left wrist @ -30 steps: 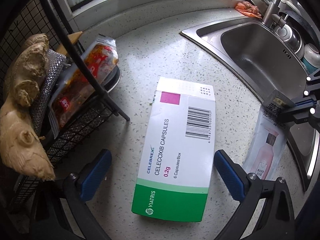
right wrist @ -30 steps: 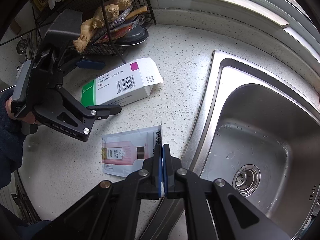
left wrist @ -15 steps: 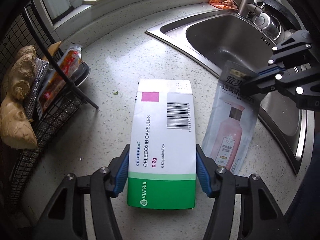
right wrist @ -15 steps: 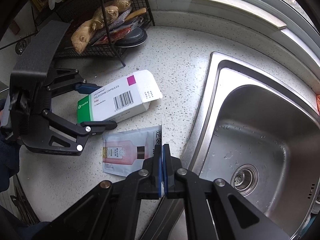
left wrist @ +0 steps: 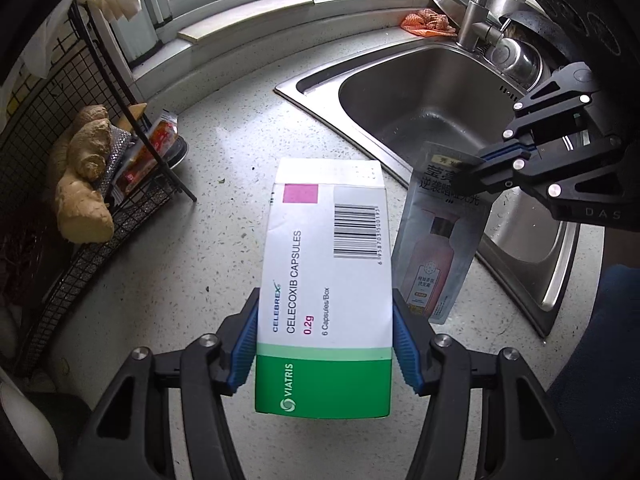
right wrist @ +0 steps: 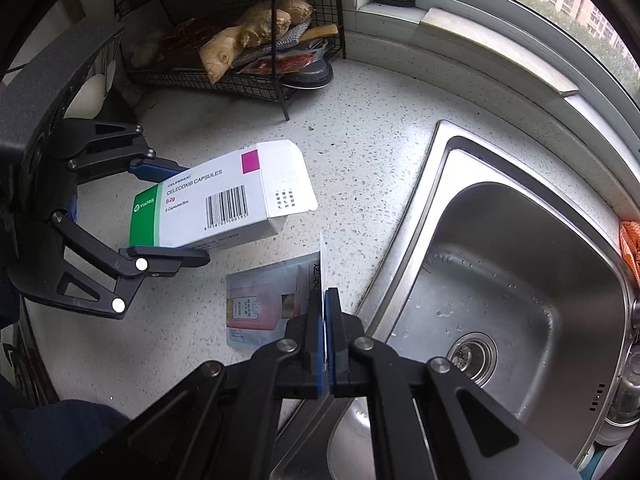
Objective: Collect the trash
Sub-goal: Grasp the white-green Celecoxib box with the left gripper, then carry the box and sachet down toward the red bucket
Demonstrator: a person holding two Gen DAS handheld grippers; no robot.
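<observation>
Both pieces of trash are in hand and clear of the desk.

**Left tool**: its blue pads are clamped on the two long sides of the medicine box, near the green end. The jaws have just been closing, and the box sits between them. The right wrist view shows the box tilted, its open flap end pointing toward the far right and hanging free.

**Right tool**: closed flat on the top edge of a thin sachet, which hangs from the pads. In the left wrist view the sachet dangles just beside the right side of the box, in front of the near rim of the sink.

**Step in hand (judged):** carrying both items away to wherever the trash goes. No bin shows in either view, so the destination cannot be stated.

**Recommendations for doing it well:**
- The box is held near one end only; keep squeeze steady, as hollow card may buckle or pivot between the pads.
- Keep the two tools apart so the hanging sachet does not brush the box.
- Move the sachet away from the sink; if it slips there, it lands in a wet basin.
- Pass clear of the wire rack at the left, which holds ginger.
</observation>
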